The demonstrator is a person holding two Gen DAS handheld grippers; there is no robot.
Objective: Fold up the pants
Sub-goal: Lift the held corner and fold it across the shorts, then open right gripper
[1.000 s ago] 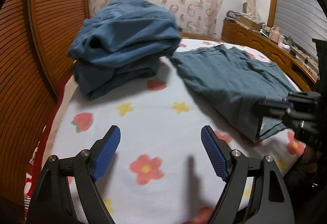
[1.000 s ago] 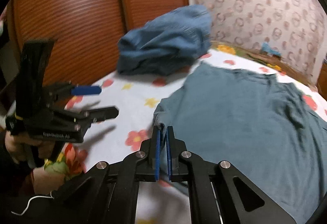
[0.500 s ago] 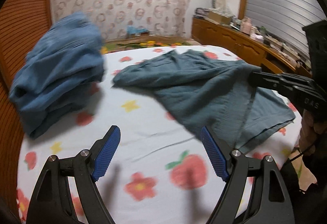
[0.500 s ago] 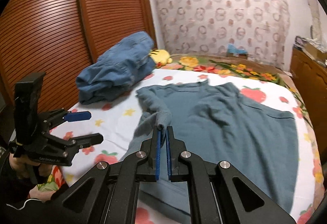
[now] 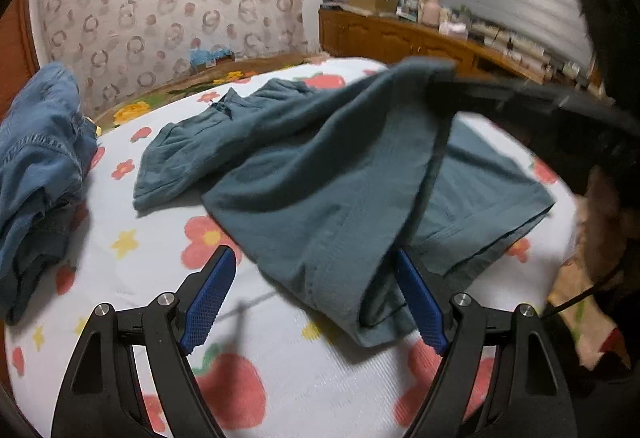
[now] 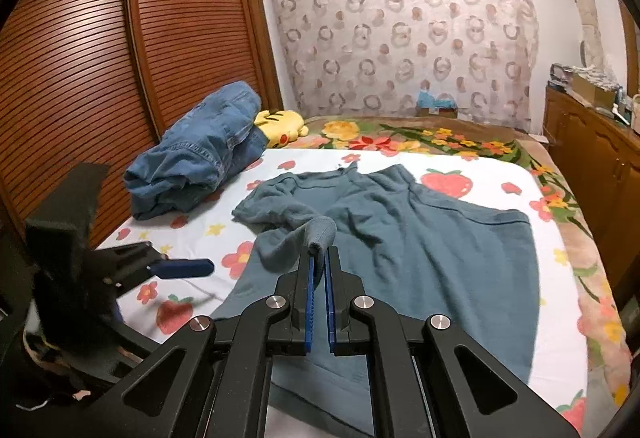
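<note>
The teal pants [image 6: 420, 258] lie spread across the flower-print bed [image 6: 480, 174], one corner lifted and pinched in the closed right tool [image 6: 319, 270]. The left tool [image 5: 316, 302] hovers with jaws wide apart over the hanging fold, clear of the cloth. No readable writing shows.

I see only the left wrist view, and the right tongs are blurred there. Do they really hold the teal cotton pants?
Observer: Yes. The right tongs are shut on a bunched fold of the teal cotton pants, raised above the flowered white bedsheet.
Operator: Is anything behind the blue denim pile?
Observer: A yellow plush toy lies just behind the blue denim pile, by the wooden wardrobe.
</note>
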